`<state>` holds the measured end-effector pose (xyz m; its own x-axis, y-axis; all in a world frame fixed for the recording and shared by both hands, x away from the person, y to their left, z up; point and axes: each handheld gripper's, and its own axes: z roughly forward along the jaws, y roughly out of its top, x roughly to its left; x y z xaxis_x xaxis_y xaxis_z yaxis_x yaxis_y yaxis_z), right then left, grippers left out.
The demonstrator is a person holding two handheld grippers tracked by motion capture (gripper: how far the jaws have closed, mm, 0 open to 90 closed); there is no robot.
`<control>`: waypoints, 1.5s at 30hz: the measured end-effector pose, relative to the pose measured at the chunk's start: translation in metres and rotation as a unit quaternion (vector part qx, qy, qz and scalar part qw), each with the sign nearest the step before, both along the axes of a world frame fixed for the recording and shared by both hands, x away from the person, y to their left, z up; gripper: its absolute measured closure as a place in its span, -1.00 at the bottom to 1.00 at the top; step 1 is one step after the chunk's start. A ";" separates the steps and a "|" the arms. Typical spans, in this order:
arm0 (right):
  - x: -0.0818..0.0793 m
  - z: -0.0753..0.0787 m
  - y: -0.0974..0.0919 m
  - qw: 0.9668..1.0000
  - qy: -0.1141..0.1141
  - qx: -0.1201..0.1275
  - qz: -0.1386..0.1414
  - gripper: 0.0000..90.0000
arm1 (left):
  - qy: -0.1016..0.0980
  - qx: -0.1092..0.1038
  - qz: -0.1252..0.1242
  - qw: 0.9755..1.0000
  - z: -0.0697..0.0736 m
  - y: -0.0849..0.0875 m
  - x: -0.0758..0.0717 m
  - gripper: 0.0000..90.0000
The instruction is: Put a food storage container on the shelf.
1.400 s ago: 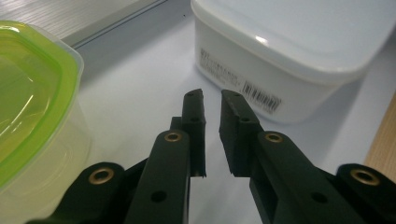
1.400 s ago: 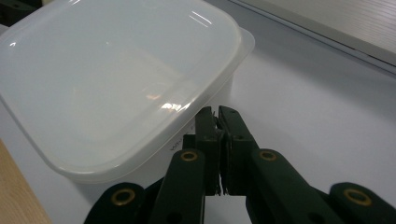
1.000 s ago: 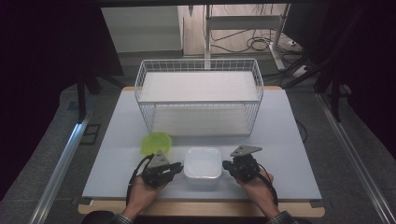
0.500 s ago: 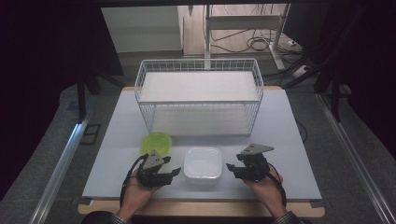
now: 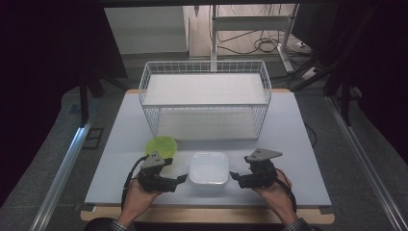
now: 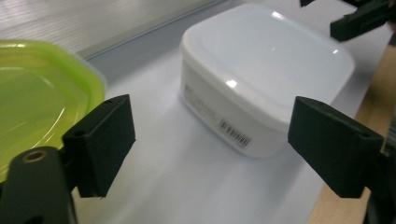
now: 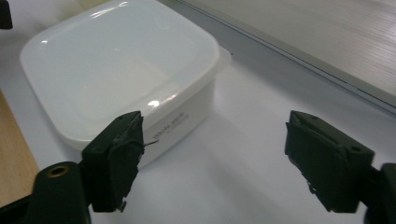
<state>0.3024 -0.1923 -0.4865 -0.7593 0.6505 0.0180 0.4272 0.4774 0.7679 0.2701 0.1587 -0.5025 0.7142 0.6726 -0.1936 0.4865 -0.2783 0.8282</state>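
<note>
A white lidded square container [image 5: 209, 168] sits near the table's front edge, between my two grippers. A lime-green translucent dish [image 5: 161, 146] lies just behind and to its left. My left gripper [image 5: 179, 179] points at the container's left side with its jaws wide apart; they have just been opening and nothing is pressed between them. In the left gripper view the container [image 6: 266, 70] lies ahead and the green dish [image 6: 42, 93] is at the left. My right gripper [image 5: 235, 177] faces the container's right side, also just opened, and touches nothing. The container [image 7: 121, 65] lies ahead-left in the right gripper view.
A white wire basket [image 5: 204, 98] stands at the back of the pale table [image 5: 298, 144]. The wooden front edge [image 5: 207, 214] runs just below the hands. Dark floor, metal rails and cables surround the table.
Both grippers' jaws have spread from nearly shut to wide apart. The hands stay on either side of the white container, which has not moved.
</note>
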 end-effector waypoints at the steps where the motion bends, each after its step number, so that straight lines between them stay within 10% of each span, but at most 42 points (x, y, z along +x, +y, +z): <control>1: 0.000 0.001 0.002 1.000 0.000 0.001 0.004 -0.62 | 0.001 -0.004 -0.001 1.000 0.001 0.000 0.001 -0.72; 13: 0.000 0.008 0.013 1.000 0.023 0.015 0.003 -0.87 | -0.003 0.015 -0.027 1.000 0.009 -0.018 0.011 -0.84; 23: 0.010 0.006 0.026 0.997 0.065 0.032 0.000 -0.69 | 0.016 0.031 -0.037 0.999 0.005 -0.034 0.030 -0.74; 36: 0.017 -0.003 0.035 0.987 0.152 0.058 0.016 -0.48 | 0.090 0.002 -0.076 0.993 -0.006 -0.043 0.034 -0.74; 45: 0.001 0.007 0.020 0.981 0.180 0.076 -0.010 0.32 | 0.091 0.015 -0.042 0.995 0.008 -0.032 0.010 -0.01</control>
